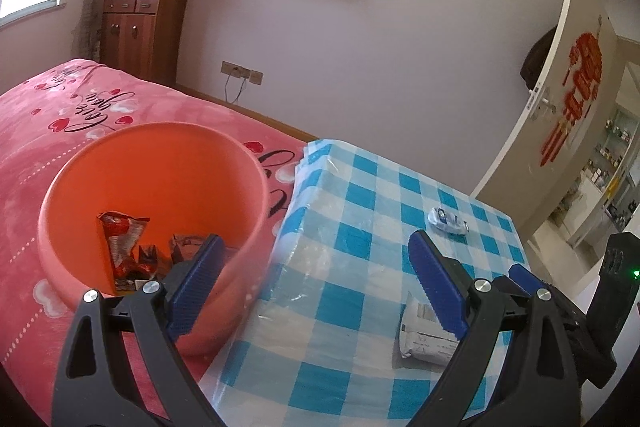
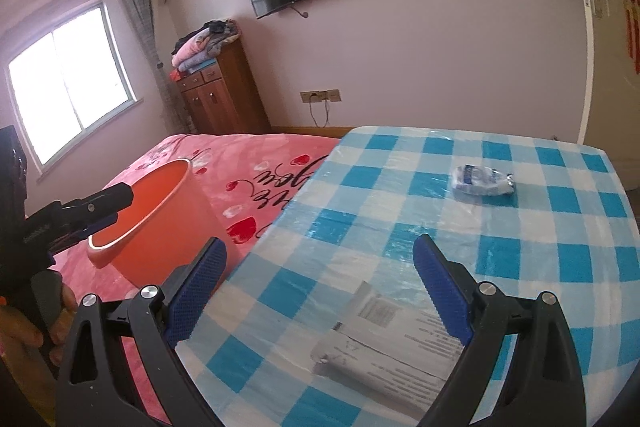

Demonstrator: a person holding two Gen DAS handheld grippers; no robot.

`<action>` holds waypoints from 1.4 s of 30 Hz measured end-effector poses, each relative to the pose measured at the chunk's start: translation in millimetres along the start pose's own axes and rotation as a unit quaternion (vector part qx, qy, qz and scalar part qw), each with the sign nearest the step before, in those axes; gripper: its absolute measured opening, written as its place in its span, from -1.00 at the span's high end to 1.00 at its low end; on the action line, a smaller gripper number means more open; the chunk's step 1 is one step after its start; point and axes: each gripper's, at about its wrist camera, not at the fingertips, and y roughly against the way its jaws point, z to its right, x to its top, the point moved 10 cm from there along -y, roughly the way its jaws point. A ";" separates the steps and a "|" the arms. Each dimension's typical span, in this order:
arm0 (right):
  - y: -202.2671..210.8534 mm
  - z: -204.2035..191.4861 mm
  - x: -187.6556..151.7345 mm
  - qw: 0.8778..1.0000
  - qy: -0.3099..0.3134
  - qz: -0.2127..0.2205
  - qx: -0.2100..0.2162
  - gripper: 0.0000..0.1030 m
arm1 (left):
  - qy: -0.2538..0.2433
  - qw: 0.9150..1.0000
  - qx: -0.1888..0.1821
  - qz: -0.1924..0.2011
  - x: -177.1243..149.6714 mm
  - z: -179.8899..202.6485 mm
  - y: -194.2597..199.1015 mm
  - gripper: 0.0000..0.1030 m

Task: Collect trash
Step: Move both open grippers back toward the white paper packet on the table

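The bed under a pink cover fills the left of both views, and the worktop with its blue-and-white checked cloth stands just beside it. An orange bucket sits on the bed, touching the worktop's edge, with crumpled wrappers in its bottom; their print is too small to read.

The left tool hangs over the gap between bucket and worktop, its blue pads spread wide and empty. In the right wrist view it enters at 9 o'clock, gripped by a hand cut off by the frame edge.

The right tool hovers low over the worktop, also released, with nothing between its pads. A flat white packet lies on the cloth between its fingers at 6 o'clock, partly hidden by the right finger. A small crumpled blue-and-white wrapper lies farther off at 1 o'clock, well apart from both tools.
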 end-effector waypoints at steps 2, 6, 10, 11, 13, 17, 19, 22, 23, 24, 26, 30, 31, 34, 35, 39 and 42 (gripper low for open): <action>1.8 5.3 -1.8 1.000 -0.004 0.001 -0.002 -0.81 | -0.003 1.000 -0.002 -0.002 -1.9 5.0 -1.3 -0.81; 5.3 14.2 -4.8 1.000 -0.009 0.004 -0.006 -0.81 | -0.010 1.000 -0.004 -0.009 -8.0 14.5 -5.2 -0.81; 9.8 26.0 -9.8 1.000 -0.018 0.008 -0.011 -0.81 | -0.016 1.000 -0.010 -0.020 -16.8 24.4 -10.6 -0.81; 10.6 28.6 -11.4 1.000 -0.021 0.008 -0.012 -0.81 | -0.017 1.000 -0.011 -0.022 -19.1 26.9 -11.9 -0.81; 12.3 36.7 -14.5 0.999 -0.028 0.008 -0.016 -0.81 | -0.022 0.999 -0.016 -0.031 -26.4 33.6 -15.0 -0.81; 17.4 55.2 -19.5 0.999 -0.042 0.010 -0.025 -0.81 | -0.036 0.998 -0.027 -0.047 -41.0 50.1 -22.4 -0.81; 20.8 64.7 -21.5 0.998 -0.047 0.014 -0.033 -0.81 | -0.044 0.997 -0.036 -0.058 -49.8 60.6 -27.0 -0.81; 26.0 78.5 -23.6 0.997 -0.053 0.019 -0.044 -0.81 | -0.057 0.995 -0.047 -0.071 -62.8 74.6 -32.1 -0.81; 27.6 82.8 -24.5 0.997 -0.055 0.021 -0.047 -0.81 | -0.061 0.994 -0.051 -0.077 -68.2 79.9 -34.3 -0.81; 28.8 86.1 -25.4 0.997 -0.056 0.022 -0.050 -0.81 | -0.065 0.993 -0.056 -0.083 -73.8 85.0 -36.3 -0.81; 30.1 96.0 -28.1 0.996 -0.061 0.022 -0.057 -0.81 | -0.070 0.991 -0.065 -0.094 -82.9 92.6 -39.0 -0.81; 30.4 112.2 -32.9 0.995 -0.072 0.022 -0.062 -0.81 | -0.072 0.987 -0.082 -0.115 -100.6 103.5 -44.2 -0.80; 30.1 116.8 -34.4 0.995 -0.075 0.022 -0.064 -0.81 | -0.070 0.986 -0.088 -0.121 -105.7 106.0 -45.7 -0.80; 29.9 129.7 -39.1 0.994 -0.084 0.021 -0.069 -0.81 | -0.065 0.983 -0.101 -0.140 -120.5 112.2 -49.9 -0.81; 29.8 133.9 -40.2 0.993 -0.088 0.021 -0.070 -0.81 | -0.061 0.981 -0.107 -0.148 -126.2 114.8 -51.4 -0.81; 31.1 148.4 -42.8 0.992 -0.095 0.022 -0.077 -0.81 | -0.056 0.975 -0.125 -0.174 -144.8 124.9 -56.5 -0.80; 32.6 156.6 -44.7 0.991 -0.100 0.024 -0.080 -0.81 | -0.053 0.970 -0.141 -0.190 -157.8 135.0 -59.3 -0.80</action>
